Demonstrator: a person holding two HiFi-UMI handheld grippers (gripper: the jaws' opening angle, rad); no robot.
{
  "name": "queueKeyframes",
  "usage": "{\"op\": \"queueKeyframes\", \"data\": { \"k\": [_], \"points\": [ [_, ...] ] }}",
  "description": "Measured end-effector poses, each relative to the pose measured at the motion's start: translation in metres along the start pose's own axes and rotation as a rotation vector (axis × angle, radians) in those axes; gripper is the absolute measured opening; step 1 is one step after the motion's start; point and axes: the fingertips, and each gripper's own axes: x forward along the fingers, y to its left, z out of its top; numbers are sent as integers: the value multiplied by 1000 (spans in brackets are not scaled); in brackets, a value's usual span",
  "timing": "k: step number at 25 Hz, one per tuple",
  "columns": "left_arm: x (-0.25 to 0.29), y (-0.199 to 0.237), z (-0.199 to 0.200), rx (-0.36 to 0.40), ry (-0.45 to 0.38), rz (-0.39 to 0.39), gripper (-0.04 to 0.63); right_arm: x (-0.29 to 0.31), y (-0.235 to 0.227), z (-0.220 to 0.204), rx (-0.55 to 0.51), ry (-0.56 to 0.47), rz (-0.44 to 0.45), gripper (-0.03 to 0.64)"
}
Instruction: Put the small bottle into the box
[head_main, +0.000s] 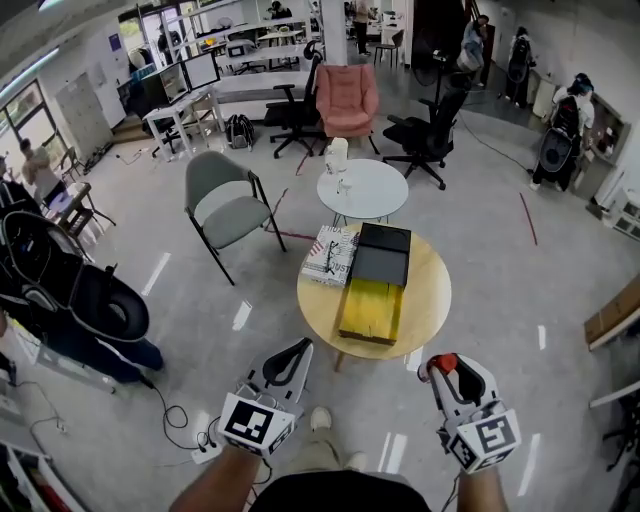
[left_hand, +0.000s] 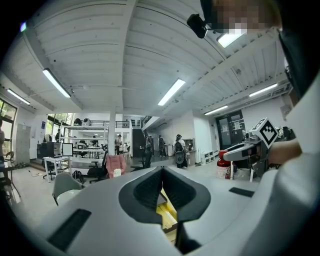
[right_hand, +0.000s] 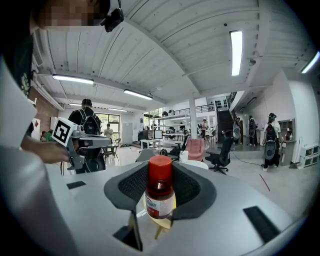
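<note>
A small bottle (right_hand: 160, 194) with a red cap and a white label stands upright between the jaws of my right gripper (head_main: 446, 372), which is shut on it. Its red cap (head_main: 443, 363) shows at the gripper's tip, low right in the head view. The box (head_main: 371, 310) lies open on a round wooden table (head_main: 428, 300); its inside is yellow and a black lid (head_main: 383, 254) lies at its far end. Both grippers hang short of the table's near edge. My left gripper (head_main: 302, 349) is shut, its tips touching, with nothing in it.
A patterned box (head_main: 331, 255) lies left of the black lid. Beyond stand a small white round table (head_main: 362, 188), a grey chair (head_main: 225, 205), a pink armchair (head_main: 347, 98) and black office chairs. Dark equipment (head_main: 70, 290) fills the left side. A cable lies on the floor.
</note>
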Motion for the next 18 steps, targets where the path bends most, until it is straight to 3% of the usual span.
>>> {"op": "queueKeyframes", "data": {
  "k": [18],
  "points": [
    [78, 85, -5, 4, 14, -51, 17, 103, -26, 23, 28, 6, -41, 149]
  ]
}}
